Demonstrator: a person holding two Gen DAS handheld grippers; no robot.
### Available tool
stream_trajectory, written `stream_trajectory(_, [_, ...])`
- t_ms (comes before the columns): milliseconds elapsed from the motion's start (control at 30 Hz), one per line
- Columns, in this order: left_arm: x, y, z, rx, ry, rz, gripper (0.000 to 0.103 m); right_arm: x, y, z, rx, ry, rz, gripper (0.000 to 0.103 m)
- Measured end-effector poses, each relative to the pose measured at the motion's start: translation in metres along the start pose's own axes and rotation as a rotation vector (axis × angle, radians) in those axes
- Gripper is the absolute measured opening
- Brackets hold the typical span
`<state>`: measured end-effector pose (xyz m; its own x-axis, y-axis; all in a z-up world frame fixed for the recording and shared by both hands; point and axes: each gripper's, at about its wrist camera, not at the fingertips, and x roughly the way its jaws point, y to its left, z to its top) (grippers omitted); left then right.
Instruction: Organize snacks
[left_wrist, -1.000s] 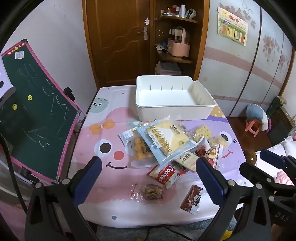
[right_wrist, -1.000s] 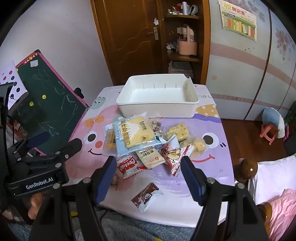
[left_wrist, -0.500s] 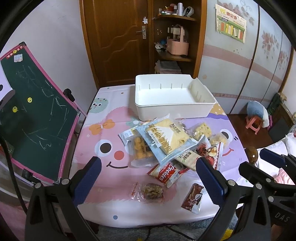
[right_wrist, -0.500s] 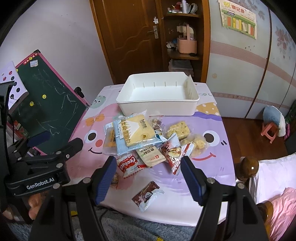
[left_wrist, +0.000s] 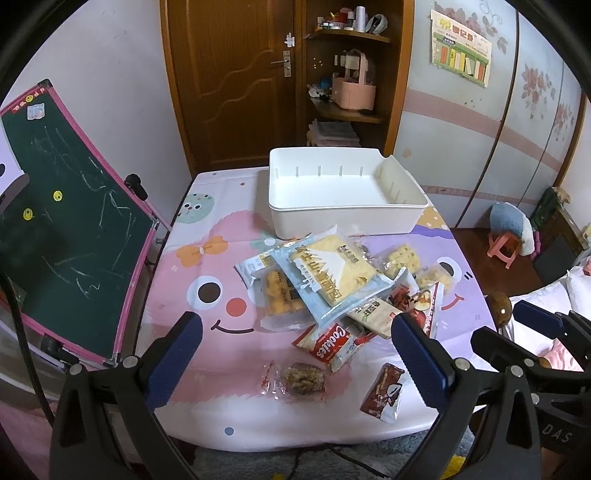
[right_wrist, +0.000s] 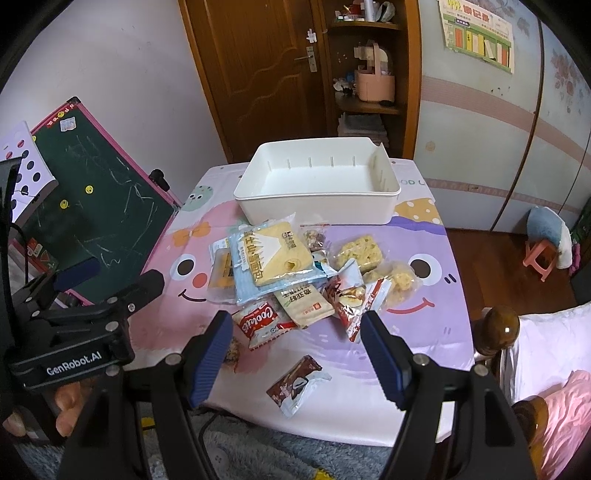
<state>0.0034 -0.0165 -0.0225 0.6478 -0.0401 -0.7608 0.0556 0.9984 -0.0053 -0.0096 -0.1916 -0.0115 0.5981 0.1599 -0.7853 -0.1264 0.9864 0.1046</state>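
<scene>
I see a white bin (left_wrist: 343, 192), open on top, sitting flat near the far edge of the worktop. In front of it lies a heap of snack packs (left_wrist: 332, 284), with a big blue bread bag (right_wrist: 269, 262) on top. A brown pack (right_wrist: 295, 384) and a clear-wrapped cake (left_wrist: 295, 376) lie alone near the front edge.

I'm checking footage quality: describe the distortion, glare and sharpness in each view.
Left wrist view: fisheye bends the door and wardrobe lines, corners black, white bin and snack pile sharp. Right wrist view: same curving, glare on the bedpost knob, near fingers slightly soft.
</scene>
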Motion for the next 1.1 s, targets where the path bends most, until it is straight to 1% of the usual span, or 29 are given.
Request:
stream_trajectory(100, [0.000, -0.001, -0.003, -0.005, 0.006, 0.006, 0.102, 0.000, 0.000, 0.000, 0.000, 0.000, 0.000, 0.072])
stream_trajectory(367, [-0.004, 0.005, 0.004, -0.011, 0.011, 0.021, 0.102, 0.000, 0.001, -0.003, 0.004, 0.002, 0.001, 0.072])
stream_trajectory(933, [-0.010, 0.015, 0.010, -0.006, -0.008, 0.046, 0.102, 0.000, 0.001, -0.003, 0.003, 0.006, 0.002, 0.072])
stream_trajectory(1100, [-0.011, 0.017, 0.010, -0.001, -0.015, 0.056, 0.102, 0.001, 0.000, -0.011, 0.021, 0.017, 0.012, 0.072])
